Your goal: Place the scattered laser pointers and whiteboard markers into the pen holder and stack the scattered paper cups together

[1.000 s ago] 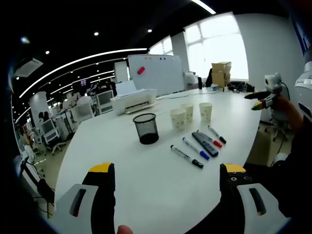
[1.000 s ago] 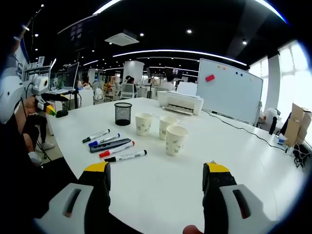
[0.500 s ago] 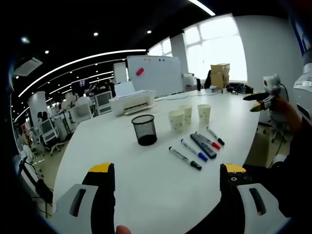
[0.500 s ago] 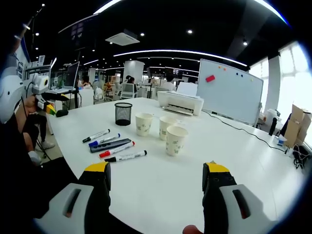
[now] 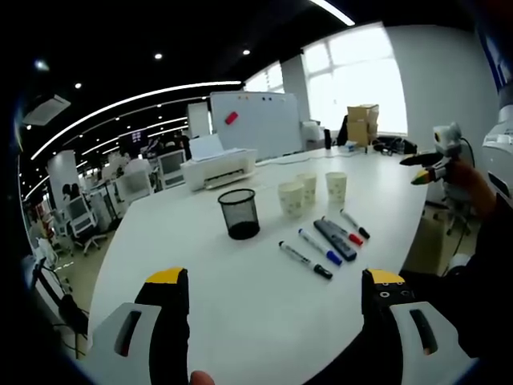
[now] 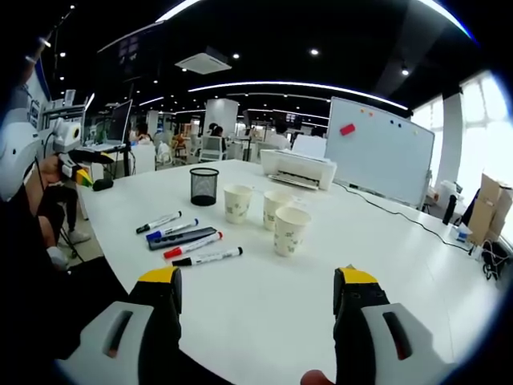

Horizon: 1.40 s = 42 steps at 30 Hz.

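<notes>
Nothing shifted on the worktop (image 6: 417,265). Left tongs (image 5: 272,309), right tongs (image 6: 256,309): wide open, empty. Markers (image 6: 195,245) lie at 10 o'clock; mesh pen holder (image 6: 203,186) at 11; paper cups (image 6: 290,231) at 12. Approach a marker's midpoint, jaws crosswise.

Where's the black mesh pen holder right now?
In the right gripper view, the pen holder stands upright on the white table, left of the three paper cups.

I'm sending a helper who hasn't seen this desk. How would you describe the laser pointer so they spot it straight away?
On the white table, find the black mesh pen holder. Beside it lies a row of markers. The laser pointer lies in that row, between the blue-capped and red-capped ones: a flat, dark bar, wider than the white markers, with no coloured cap.
</notes>
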### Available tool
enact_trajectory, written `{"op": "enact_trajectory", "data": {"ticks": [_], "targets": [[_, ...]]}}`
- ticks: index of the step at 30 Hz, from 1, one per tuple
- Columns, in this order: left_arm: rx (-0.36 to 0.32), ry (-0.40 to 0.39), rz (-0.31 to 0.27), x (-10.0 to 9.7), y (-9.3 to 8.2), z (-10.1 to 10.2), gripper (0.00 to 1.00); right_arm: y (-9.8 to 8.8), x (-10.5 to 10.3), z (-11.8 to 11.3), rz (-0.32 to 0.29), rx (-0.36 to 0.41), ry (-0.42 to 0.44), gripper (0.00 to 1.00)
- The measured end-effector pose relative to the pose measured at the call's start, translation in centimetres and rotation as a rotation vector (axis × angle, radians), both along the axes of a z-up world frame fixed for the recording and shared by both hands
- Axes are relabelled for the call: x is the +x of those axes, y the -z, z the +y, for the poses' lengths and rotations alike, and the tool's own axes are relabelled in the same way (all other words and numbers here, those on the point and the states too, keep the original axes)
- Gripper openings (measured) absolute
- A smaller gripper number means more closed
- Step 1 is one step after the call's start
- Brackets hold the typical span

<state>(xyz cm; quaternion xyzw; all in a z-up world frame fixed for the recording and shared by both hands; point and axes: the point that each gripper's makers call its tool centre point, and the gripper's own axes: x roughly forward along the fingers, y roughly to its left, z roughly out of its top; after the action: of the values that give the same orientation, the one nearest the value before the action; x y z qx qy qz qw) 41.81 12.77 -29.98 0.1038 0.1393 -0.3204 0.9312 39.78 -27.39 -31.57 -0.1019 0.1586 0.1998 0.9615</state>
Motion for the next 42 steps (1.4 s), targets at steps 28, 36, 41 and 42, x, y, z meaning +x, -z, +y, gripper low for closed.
{"op": "enact_trajectory", "data": {"ticks": [28, 36, 41, 42], "targets": [[-0.037, 0.015, 0.034, 0.20, 0.29, -0.52, 0.91, -0.27, -0.03, -0.07, -0.005, 0.014, 0.020, 0.85], [-0.033, 0.009, 0.031, 0.53, 0.38, -0.32, 0.91, -0.47, -0.11, -0.16, -0.010, 0.027, 0.026, 0.86], [-0.043, 0.009, 0.041, 0.73, 0.55, -0.39, 0.91, -0.47, -0.08, -0.18, -0.009, 0.031, 0.031, 0.87], [-0.045, 0.009, 0.043, 0.75, 0.56, -0.42, 0.91, -0.48, -0.08, -0.21, -0.009, 0.029, 0.032, 0.87]]}}
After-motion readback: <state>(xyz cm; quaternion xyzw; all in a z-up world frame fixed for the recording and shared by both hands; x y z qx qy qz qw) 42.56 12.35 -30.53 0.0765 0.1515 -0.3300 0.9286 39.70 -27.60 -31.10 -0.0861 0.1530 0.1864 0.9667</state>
